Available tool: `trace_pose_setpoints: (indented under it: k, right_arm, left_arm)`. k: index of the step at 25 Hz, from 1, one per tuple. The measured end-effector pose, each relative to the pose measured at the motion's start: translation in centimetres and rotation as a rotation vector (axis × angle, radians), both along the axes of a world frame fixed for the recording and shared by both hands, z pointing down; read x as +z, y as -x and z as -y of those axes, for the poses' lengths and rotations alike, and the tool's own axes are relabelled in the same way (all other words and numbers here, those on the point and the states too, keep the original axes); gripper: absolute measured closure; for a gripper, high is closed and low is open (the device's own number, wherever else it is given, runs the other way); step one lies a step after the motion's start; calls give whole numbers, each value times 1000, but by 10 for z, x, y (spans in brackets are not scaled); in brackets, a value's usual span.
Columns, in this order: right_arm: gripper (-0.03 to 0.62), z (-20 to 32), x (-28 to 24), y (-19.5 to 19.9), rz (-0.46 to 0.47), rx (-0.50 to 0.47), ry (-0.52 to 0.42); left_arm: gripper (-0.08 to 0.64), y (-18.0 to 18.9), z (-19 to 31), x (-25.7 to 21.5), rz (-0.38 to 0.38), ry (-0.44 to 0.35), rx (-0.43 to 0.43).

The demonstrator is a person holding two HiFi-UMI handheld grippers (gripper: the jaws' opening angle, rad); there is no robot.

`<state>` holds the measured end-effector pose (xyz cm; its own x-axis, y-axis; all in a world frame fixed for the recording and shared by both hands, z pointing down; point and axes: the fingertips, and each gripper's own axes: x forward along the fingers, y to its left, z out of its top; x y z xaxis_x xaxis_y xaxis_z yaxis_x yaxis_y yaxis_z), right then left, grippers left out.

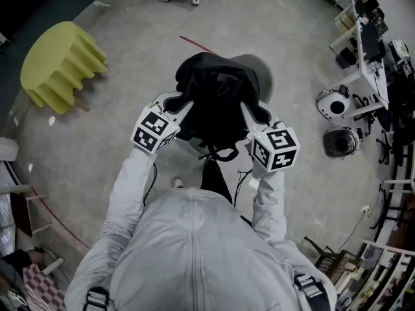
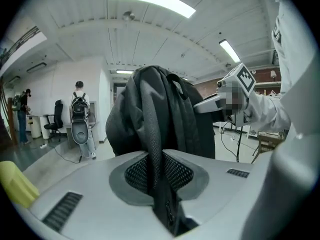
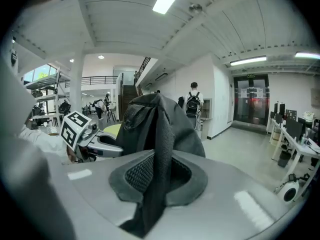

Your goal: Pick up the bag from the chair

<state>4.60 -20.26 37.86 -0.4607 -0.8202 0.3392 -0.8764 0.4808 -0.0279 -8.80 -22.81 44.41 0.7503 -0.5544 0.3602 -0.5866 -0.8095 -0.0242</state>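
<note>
Jaws of left gripper (image 1: 176,105) and right gripper (image 1: 255,113) clench the bag (image 1: 217,92), which largely hides the chair (image 1: 264,76).

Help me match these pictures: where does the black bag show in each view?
Head view: bag at centre, between left gripper and right gripper.
Left gripper view: centre, strap shut in the tongs.
Right gripper view: centre, strap likewise clamped.
Shared landmark: the other gripper's marker cube, beside the bag.
</note>
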Motion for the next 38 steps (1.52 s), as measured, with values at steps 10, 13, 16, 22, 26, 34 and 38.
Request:
trace_pose_setpoints:
  k: [10, 13, 16, 22, 26, 34, 38]
  right_arm:
    - [543, -53, -49, 42, 37, -48, -58]
    - [543, -66, -50, 49, 29, -66, -64]
    - [543, -74, -51, 47, 22, -80, -67]
    - [545, -79, -57, 45, 10, -93, -89]
    - [545, -82, -60, 47, 11, -102, -99]
    - [545, -81, -59, 44, 19, -110, -98]
    - [545, -77, -54, 44, 19, -116, -92]
  left_arm:
    - [500, 43, -50, -53, -32, -55, -57]
    - [500, 51, -64, -55, -36, -56, -65]
    - [500, 48, -74, -56, -34, -57, -72]
    - [502, 45, -78, -59, -40, -56, -76]
    - [502, 47, -81, -62, -44, -60, -76]
    - [503, 45, -80, -63, -38, -61, -79]
    - [503, 44, -76, -58, -39, -53, -82]
